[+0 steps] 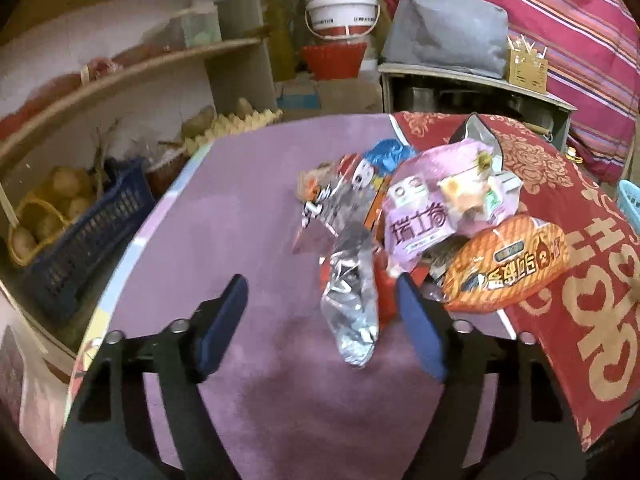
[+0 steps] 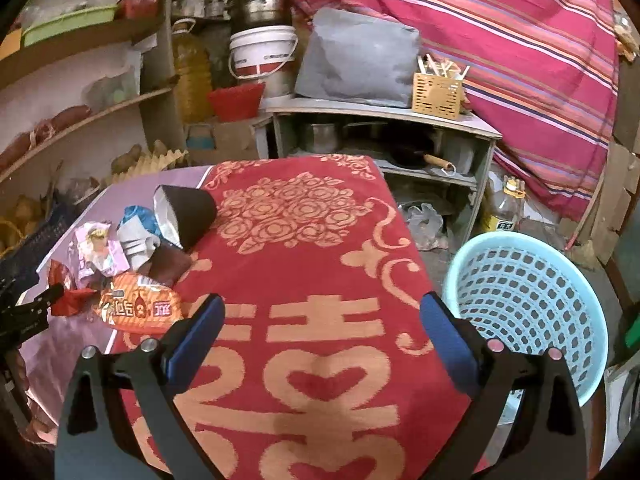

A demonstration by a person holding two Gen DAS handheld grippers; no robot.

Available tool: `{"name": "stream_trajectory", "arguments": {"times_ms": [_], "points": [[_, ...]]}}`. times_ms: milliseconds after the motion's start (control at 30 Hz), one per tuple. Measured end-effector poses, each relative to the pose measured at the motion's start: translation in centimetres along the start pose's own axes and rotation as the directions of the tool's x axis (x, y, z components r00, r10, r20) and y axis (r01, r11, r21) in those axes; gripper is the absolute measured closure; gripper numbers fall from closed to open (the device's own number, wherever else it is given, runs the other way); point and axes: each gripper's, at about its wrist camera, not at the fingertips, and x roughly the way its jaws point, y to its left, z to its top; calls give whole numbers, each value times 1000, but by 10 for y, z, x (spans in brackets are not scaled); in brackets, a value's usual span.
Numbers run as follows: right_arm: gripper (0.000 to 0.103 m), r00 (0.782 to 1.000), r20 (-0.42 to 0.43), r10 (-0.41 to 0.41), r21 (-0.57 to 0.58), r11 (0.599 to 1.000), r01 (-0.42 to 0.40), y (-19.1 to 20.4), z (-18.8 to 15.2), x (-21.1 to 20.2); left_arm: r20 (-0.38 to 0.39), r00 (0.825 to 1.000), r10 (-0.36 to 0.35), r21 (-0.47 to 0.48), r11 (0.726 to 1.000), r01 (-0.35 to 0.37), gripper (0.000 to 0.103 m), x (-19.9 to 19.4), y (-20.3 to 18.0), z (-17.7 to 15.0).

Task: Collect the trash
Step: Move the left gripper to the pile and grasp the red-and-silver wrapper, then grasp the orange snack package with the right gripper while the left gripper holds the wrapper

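Observation:
A pile of snack wrappers lies on the table: a silver foil wrapper [image 1: 352,300], a pink bag [image 1: 436,204], an orange bag [image 1: 508,264] and a red-and-silver printed wrapper [image 1: 336,200]. My left gripper [image 1: 320,292] is open, its jaws wide, with the silver foil wrapper lying between them and untouched. My right gripper [image 2: 320,312] is open and empty above the red cloth [image 2: 304,240]. In the right wrist view the pile sits at the left, with the orange bag [image 2: 140,306] and a black foil-lined bag [image 2: 184,208]. A light blue basket [image 2: 528,300] stands right of the table.
The table has a purple cover [image 1: 240,220]. Wooden shelves with a dark blue crate [image 1: 80,240] of potatoes stand at the left. A white bucket [image 1: 342,12], a grey bag [image 1: 448,28] on a low cabinet [image 2: 380,128] and a striped curtain [image 2: 500,40] are behind.

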Motion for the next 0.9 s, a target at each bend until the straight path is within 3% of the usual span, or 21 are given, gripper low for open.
{"name": "stream_trajectory", "arguments": {"times_ms": [167,333,433,533,767,900], "points": [[7,1000,-19,-2,-17,1000,1,10,-1,7,-3,998,-58,-18,998,58,48,3,6,-1],[7,999,-35,3,-31,1000,-4,18,-3,13,-21,987,-162,-15,987,162,81,7,2,-3],[7,999,-37,11,-36,999,-12,23,-3,14,-22,984,-178,-16,984,178,88,10,1,-4],[7,999,-35,22,-39,999,-24,27,-3,14,-13,981,-195,-31,980,195,90,10,2,-4],[7,998,-42,51,-63,997,-54,49,-4,19,61,987,-151,-47,987,154,96,-7,6,6],[7,996,-59,73,-86,993,-78,67,-8,26,95,993,-65,-18,998,67,96,-18,2,13]]}}
